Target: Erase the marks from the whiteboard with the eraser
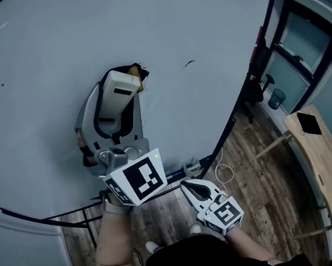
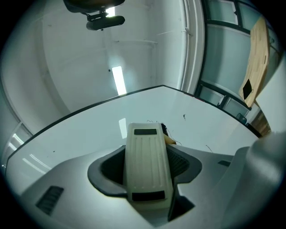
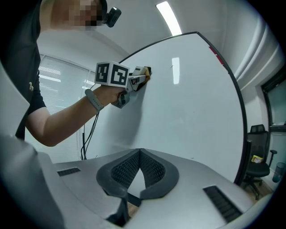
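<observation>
Two grippers are recorded, with one eraser (image 2: pixel 147 165) and one whiteboard (image 1: pixel 191 27). Hidden or unclear: the eraser's wiping face is turned to the board and is not seen, and only a tan edge shows at its far end. Its near end is sunk between the dark pads (image 2: pixel 183 163) of the left gripper (image 1: pixel 119 90). The marks under and just past the eraser's tip are partly covered, so that only a dark scribble (image 1: pixel 140 71) can be made out there. One small stroke (image 1: pixel 189 63) is seen apart from it to the right, too small to read. The board's edges are cut off by the frame at the left. Left gripper: the jaws are spread only by the eraser's width and are clamped on its ribbed cream body, which is held lengthwise with its tip against the board. Right gripper (image 3: pixel 140 154): the jaws are pressed together at the tips with nothing between them, and it is held low, well apart from the board, over the wooden floor (image 1: pixel 263 167).
</observation>
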Motion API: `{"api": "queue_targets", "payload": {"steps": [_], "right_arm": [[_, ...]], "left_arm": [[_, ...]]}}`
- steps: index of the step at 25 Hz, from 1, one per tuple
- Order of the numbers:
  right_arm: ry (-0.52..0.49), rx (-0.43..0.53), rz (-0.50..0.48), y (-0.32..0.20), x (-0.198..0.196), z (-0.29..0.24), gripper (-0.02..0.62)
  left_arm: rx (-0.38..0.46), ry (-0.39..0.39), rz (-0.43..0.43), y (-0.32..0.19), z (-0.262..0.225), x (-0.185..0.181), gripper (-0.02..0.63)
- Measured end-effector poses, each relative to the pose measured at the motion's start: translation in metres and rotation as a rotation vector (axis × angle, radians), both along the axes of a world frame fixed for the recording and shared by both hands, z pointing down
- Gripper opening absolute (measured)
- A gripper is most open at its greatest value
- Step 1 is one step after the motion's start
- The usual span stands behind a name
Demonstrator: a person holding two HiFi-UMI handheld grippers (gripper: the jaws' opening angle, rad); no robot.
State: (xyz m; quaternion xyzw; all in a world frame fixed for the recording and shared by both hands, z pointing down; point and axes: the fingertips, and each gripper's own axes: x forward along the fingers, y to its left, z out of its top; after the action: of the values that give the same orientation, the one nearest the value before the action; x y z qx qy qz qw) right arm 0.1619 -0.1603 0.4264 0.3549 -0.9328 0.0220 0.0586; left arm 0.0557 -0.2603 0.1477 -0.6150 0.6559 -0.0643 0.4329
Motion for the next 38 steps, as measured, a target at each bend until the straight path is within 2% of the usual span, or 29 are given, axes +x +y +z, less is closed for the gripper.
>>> {"api": "queue_targets", "payload": {"steps": [7,14,18,22,24,30,38], "right_arm": [[0.017,0.008,0.168,-0.015,0.081,-0.009,0.028],[0.02,0.02,0.27,-0.02,0.143,-0.013,0.028],[0.006,0.022,0.302,-0.022,0.159,-0.016,0.028],[0.003,0.029,0.253,-0.024,0.152,-0.025,0.028],[0.015,0.02,0.229,-0.025,0.141,-0.024,0.028],[0.021,0.04,0.106,0.004,0.027,0.01,0.028],[-0.023,0.016,-0.027,-0.012,0.019,-0.022,0.028]], "left_arm": [[-0.038,-0.105,0.043,-0.031,-0.008,0.088,0.26],[-0.07,-0.213,0.056,-0.061,-0.001,0.168,0.261],[-0.069,-0.222,0.064,-0.065,-0.001,0.186,0.261],[-0.059,-0.219,0.076,-0.058,-0.008,0.186,0.262],[-0.063,-0.209,0.072,-0.054,-0.007,0.174,0.262],[-0.082,-0.163,0.048,-0.008,0.038,0.049,0.262],[-0.199,-0.125,0.014,-0.014,0.048,0.042,0.262]]}}
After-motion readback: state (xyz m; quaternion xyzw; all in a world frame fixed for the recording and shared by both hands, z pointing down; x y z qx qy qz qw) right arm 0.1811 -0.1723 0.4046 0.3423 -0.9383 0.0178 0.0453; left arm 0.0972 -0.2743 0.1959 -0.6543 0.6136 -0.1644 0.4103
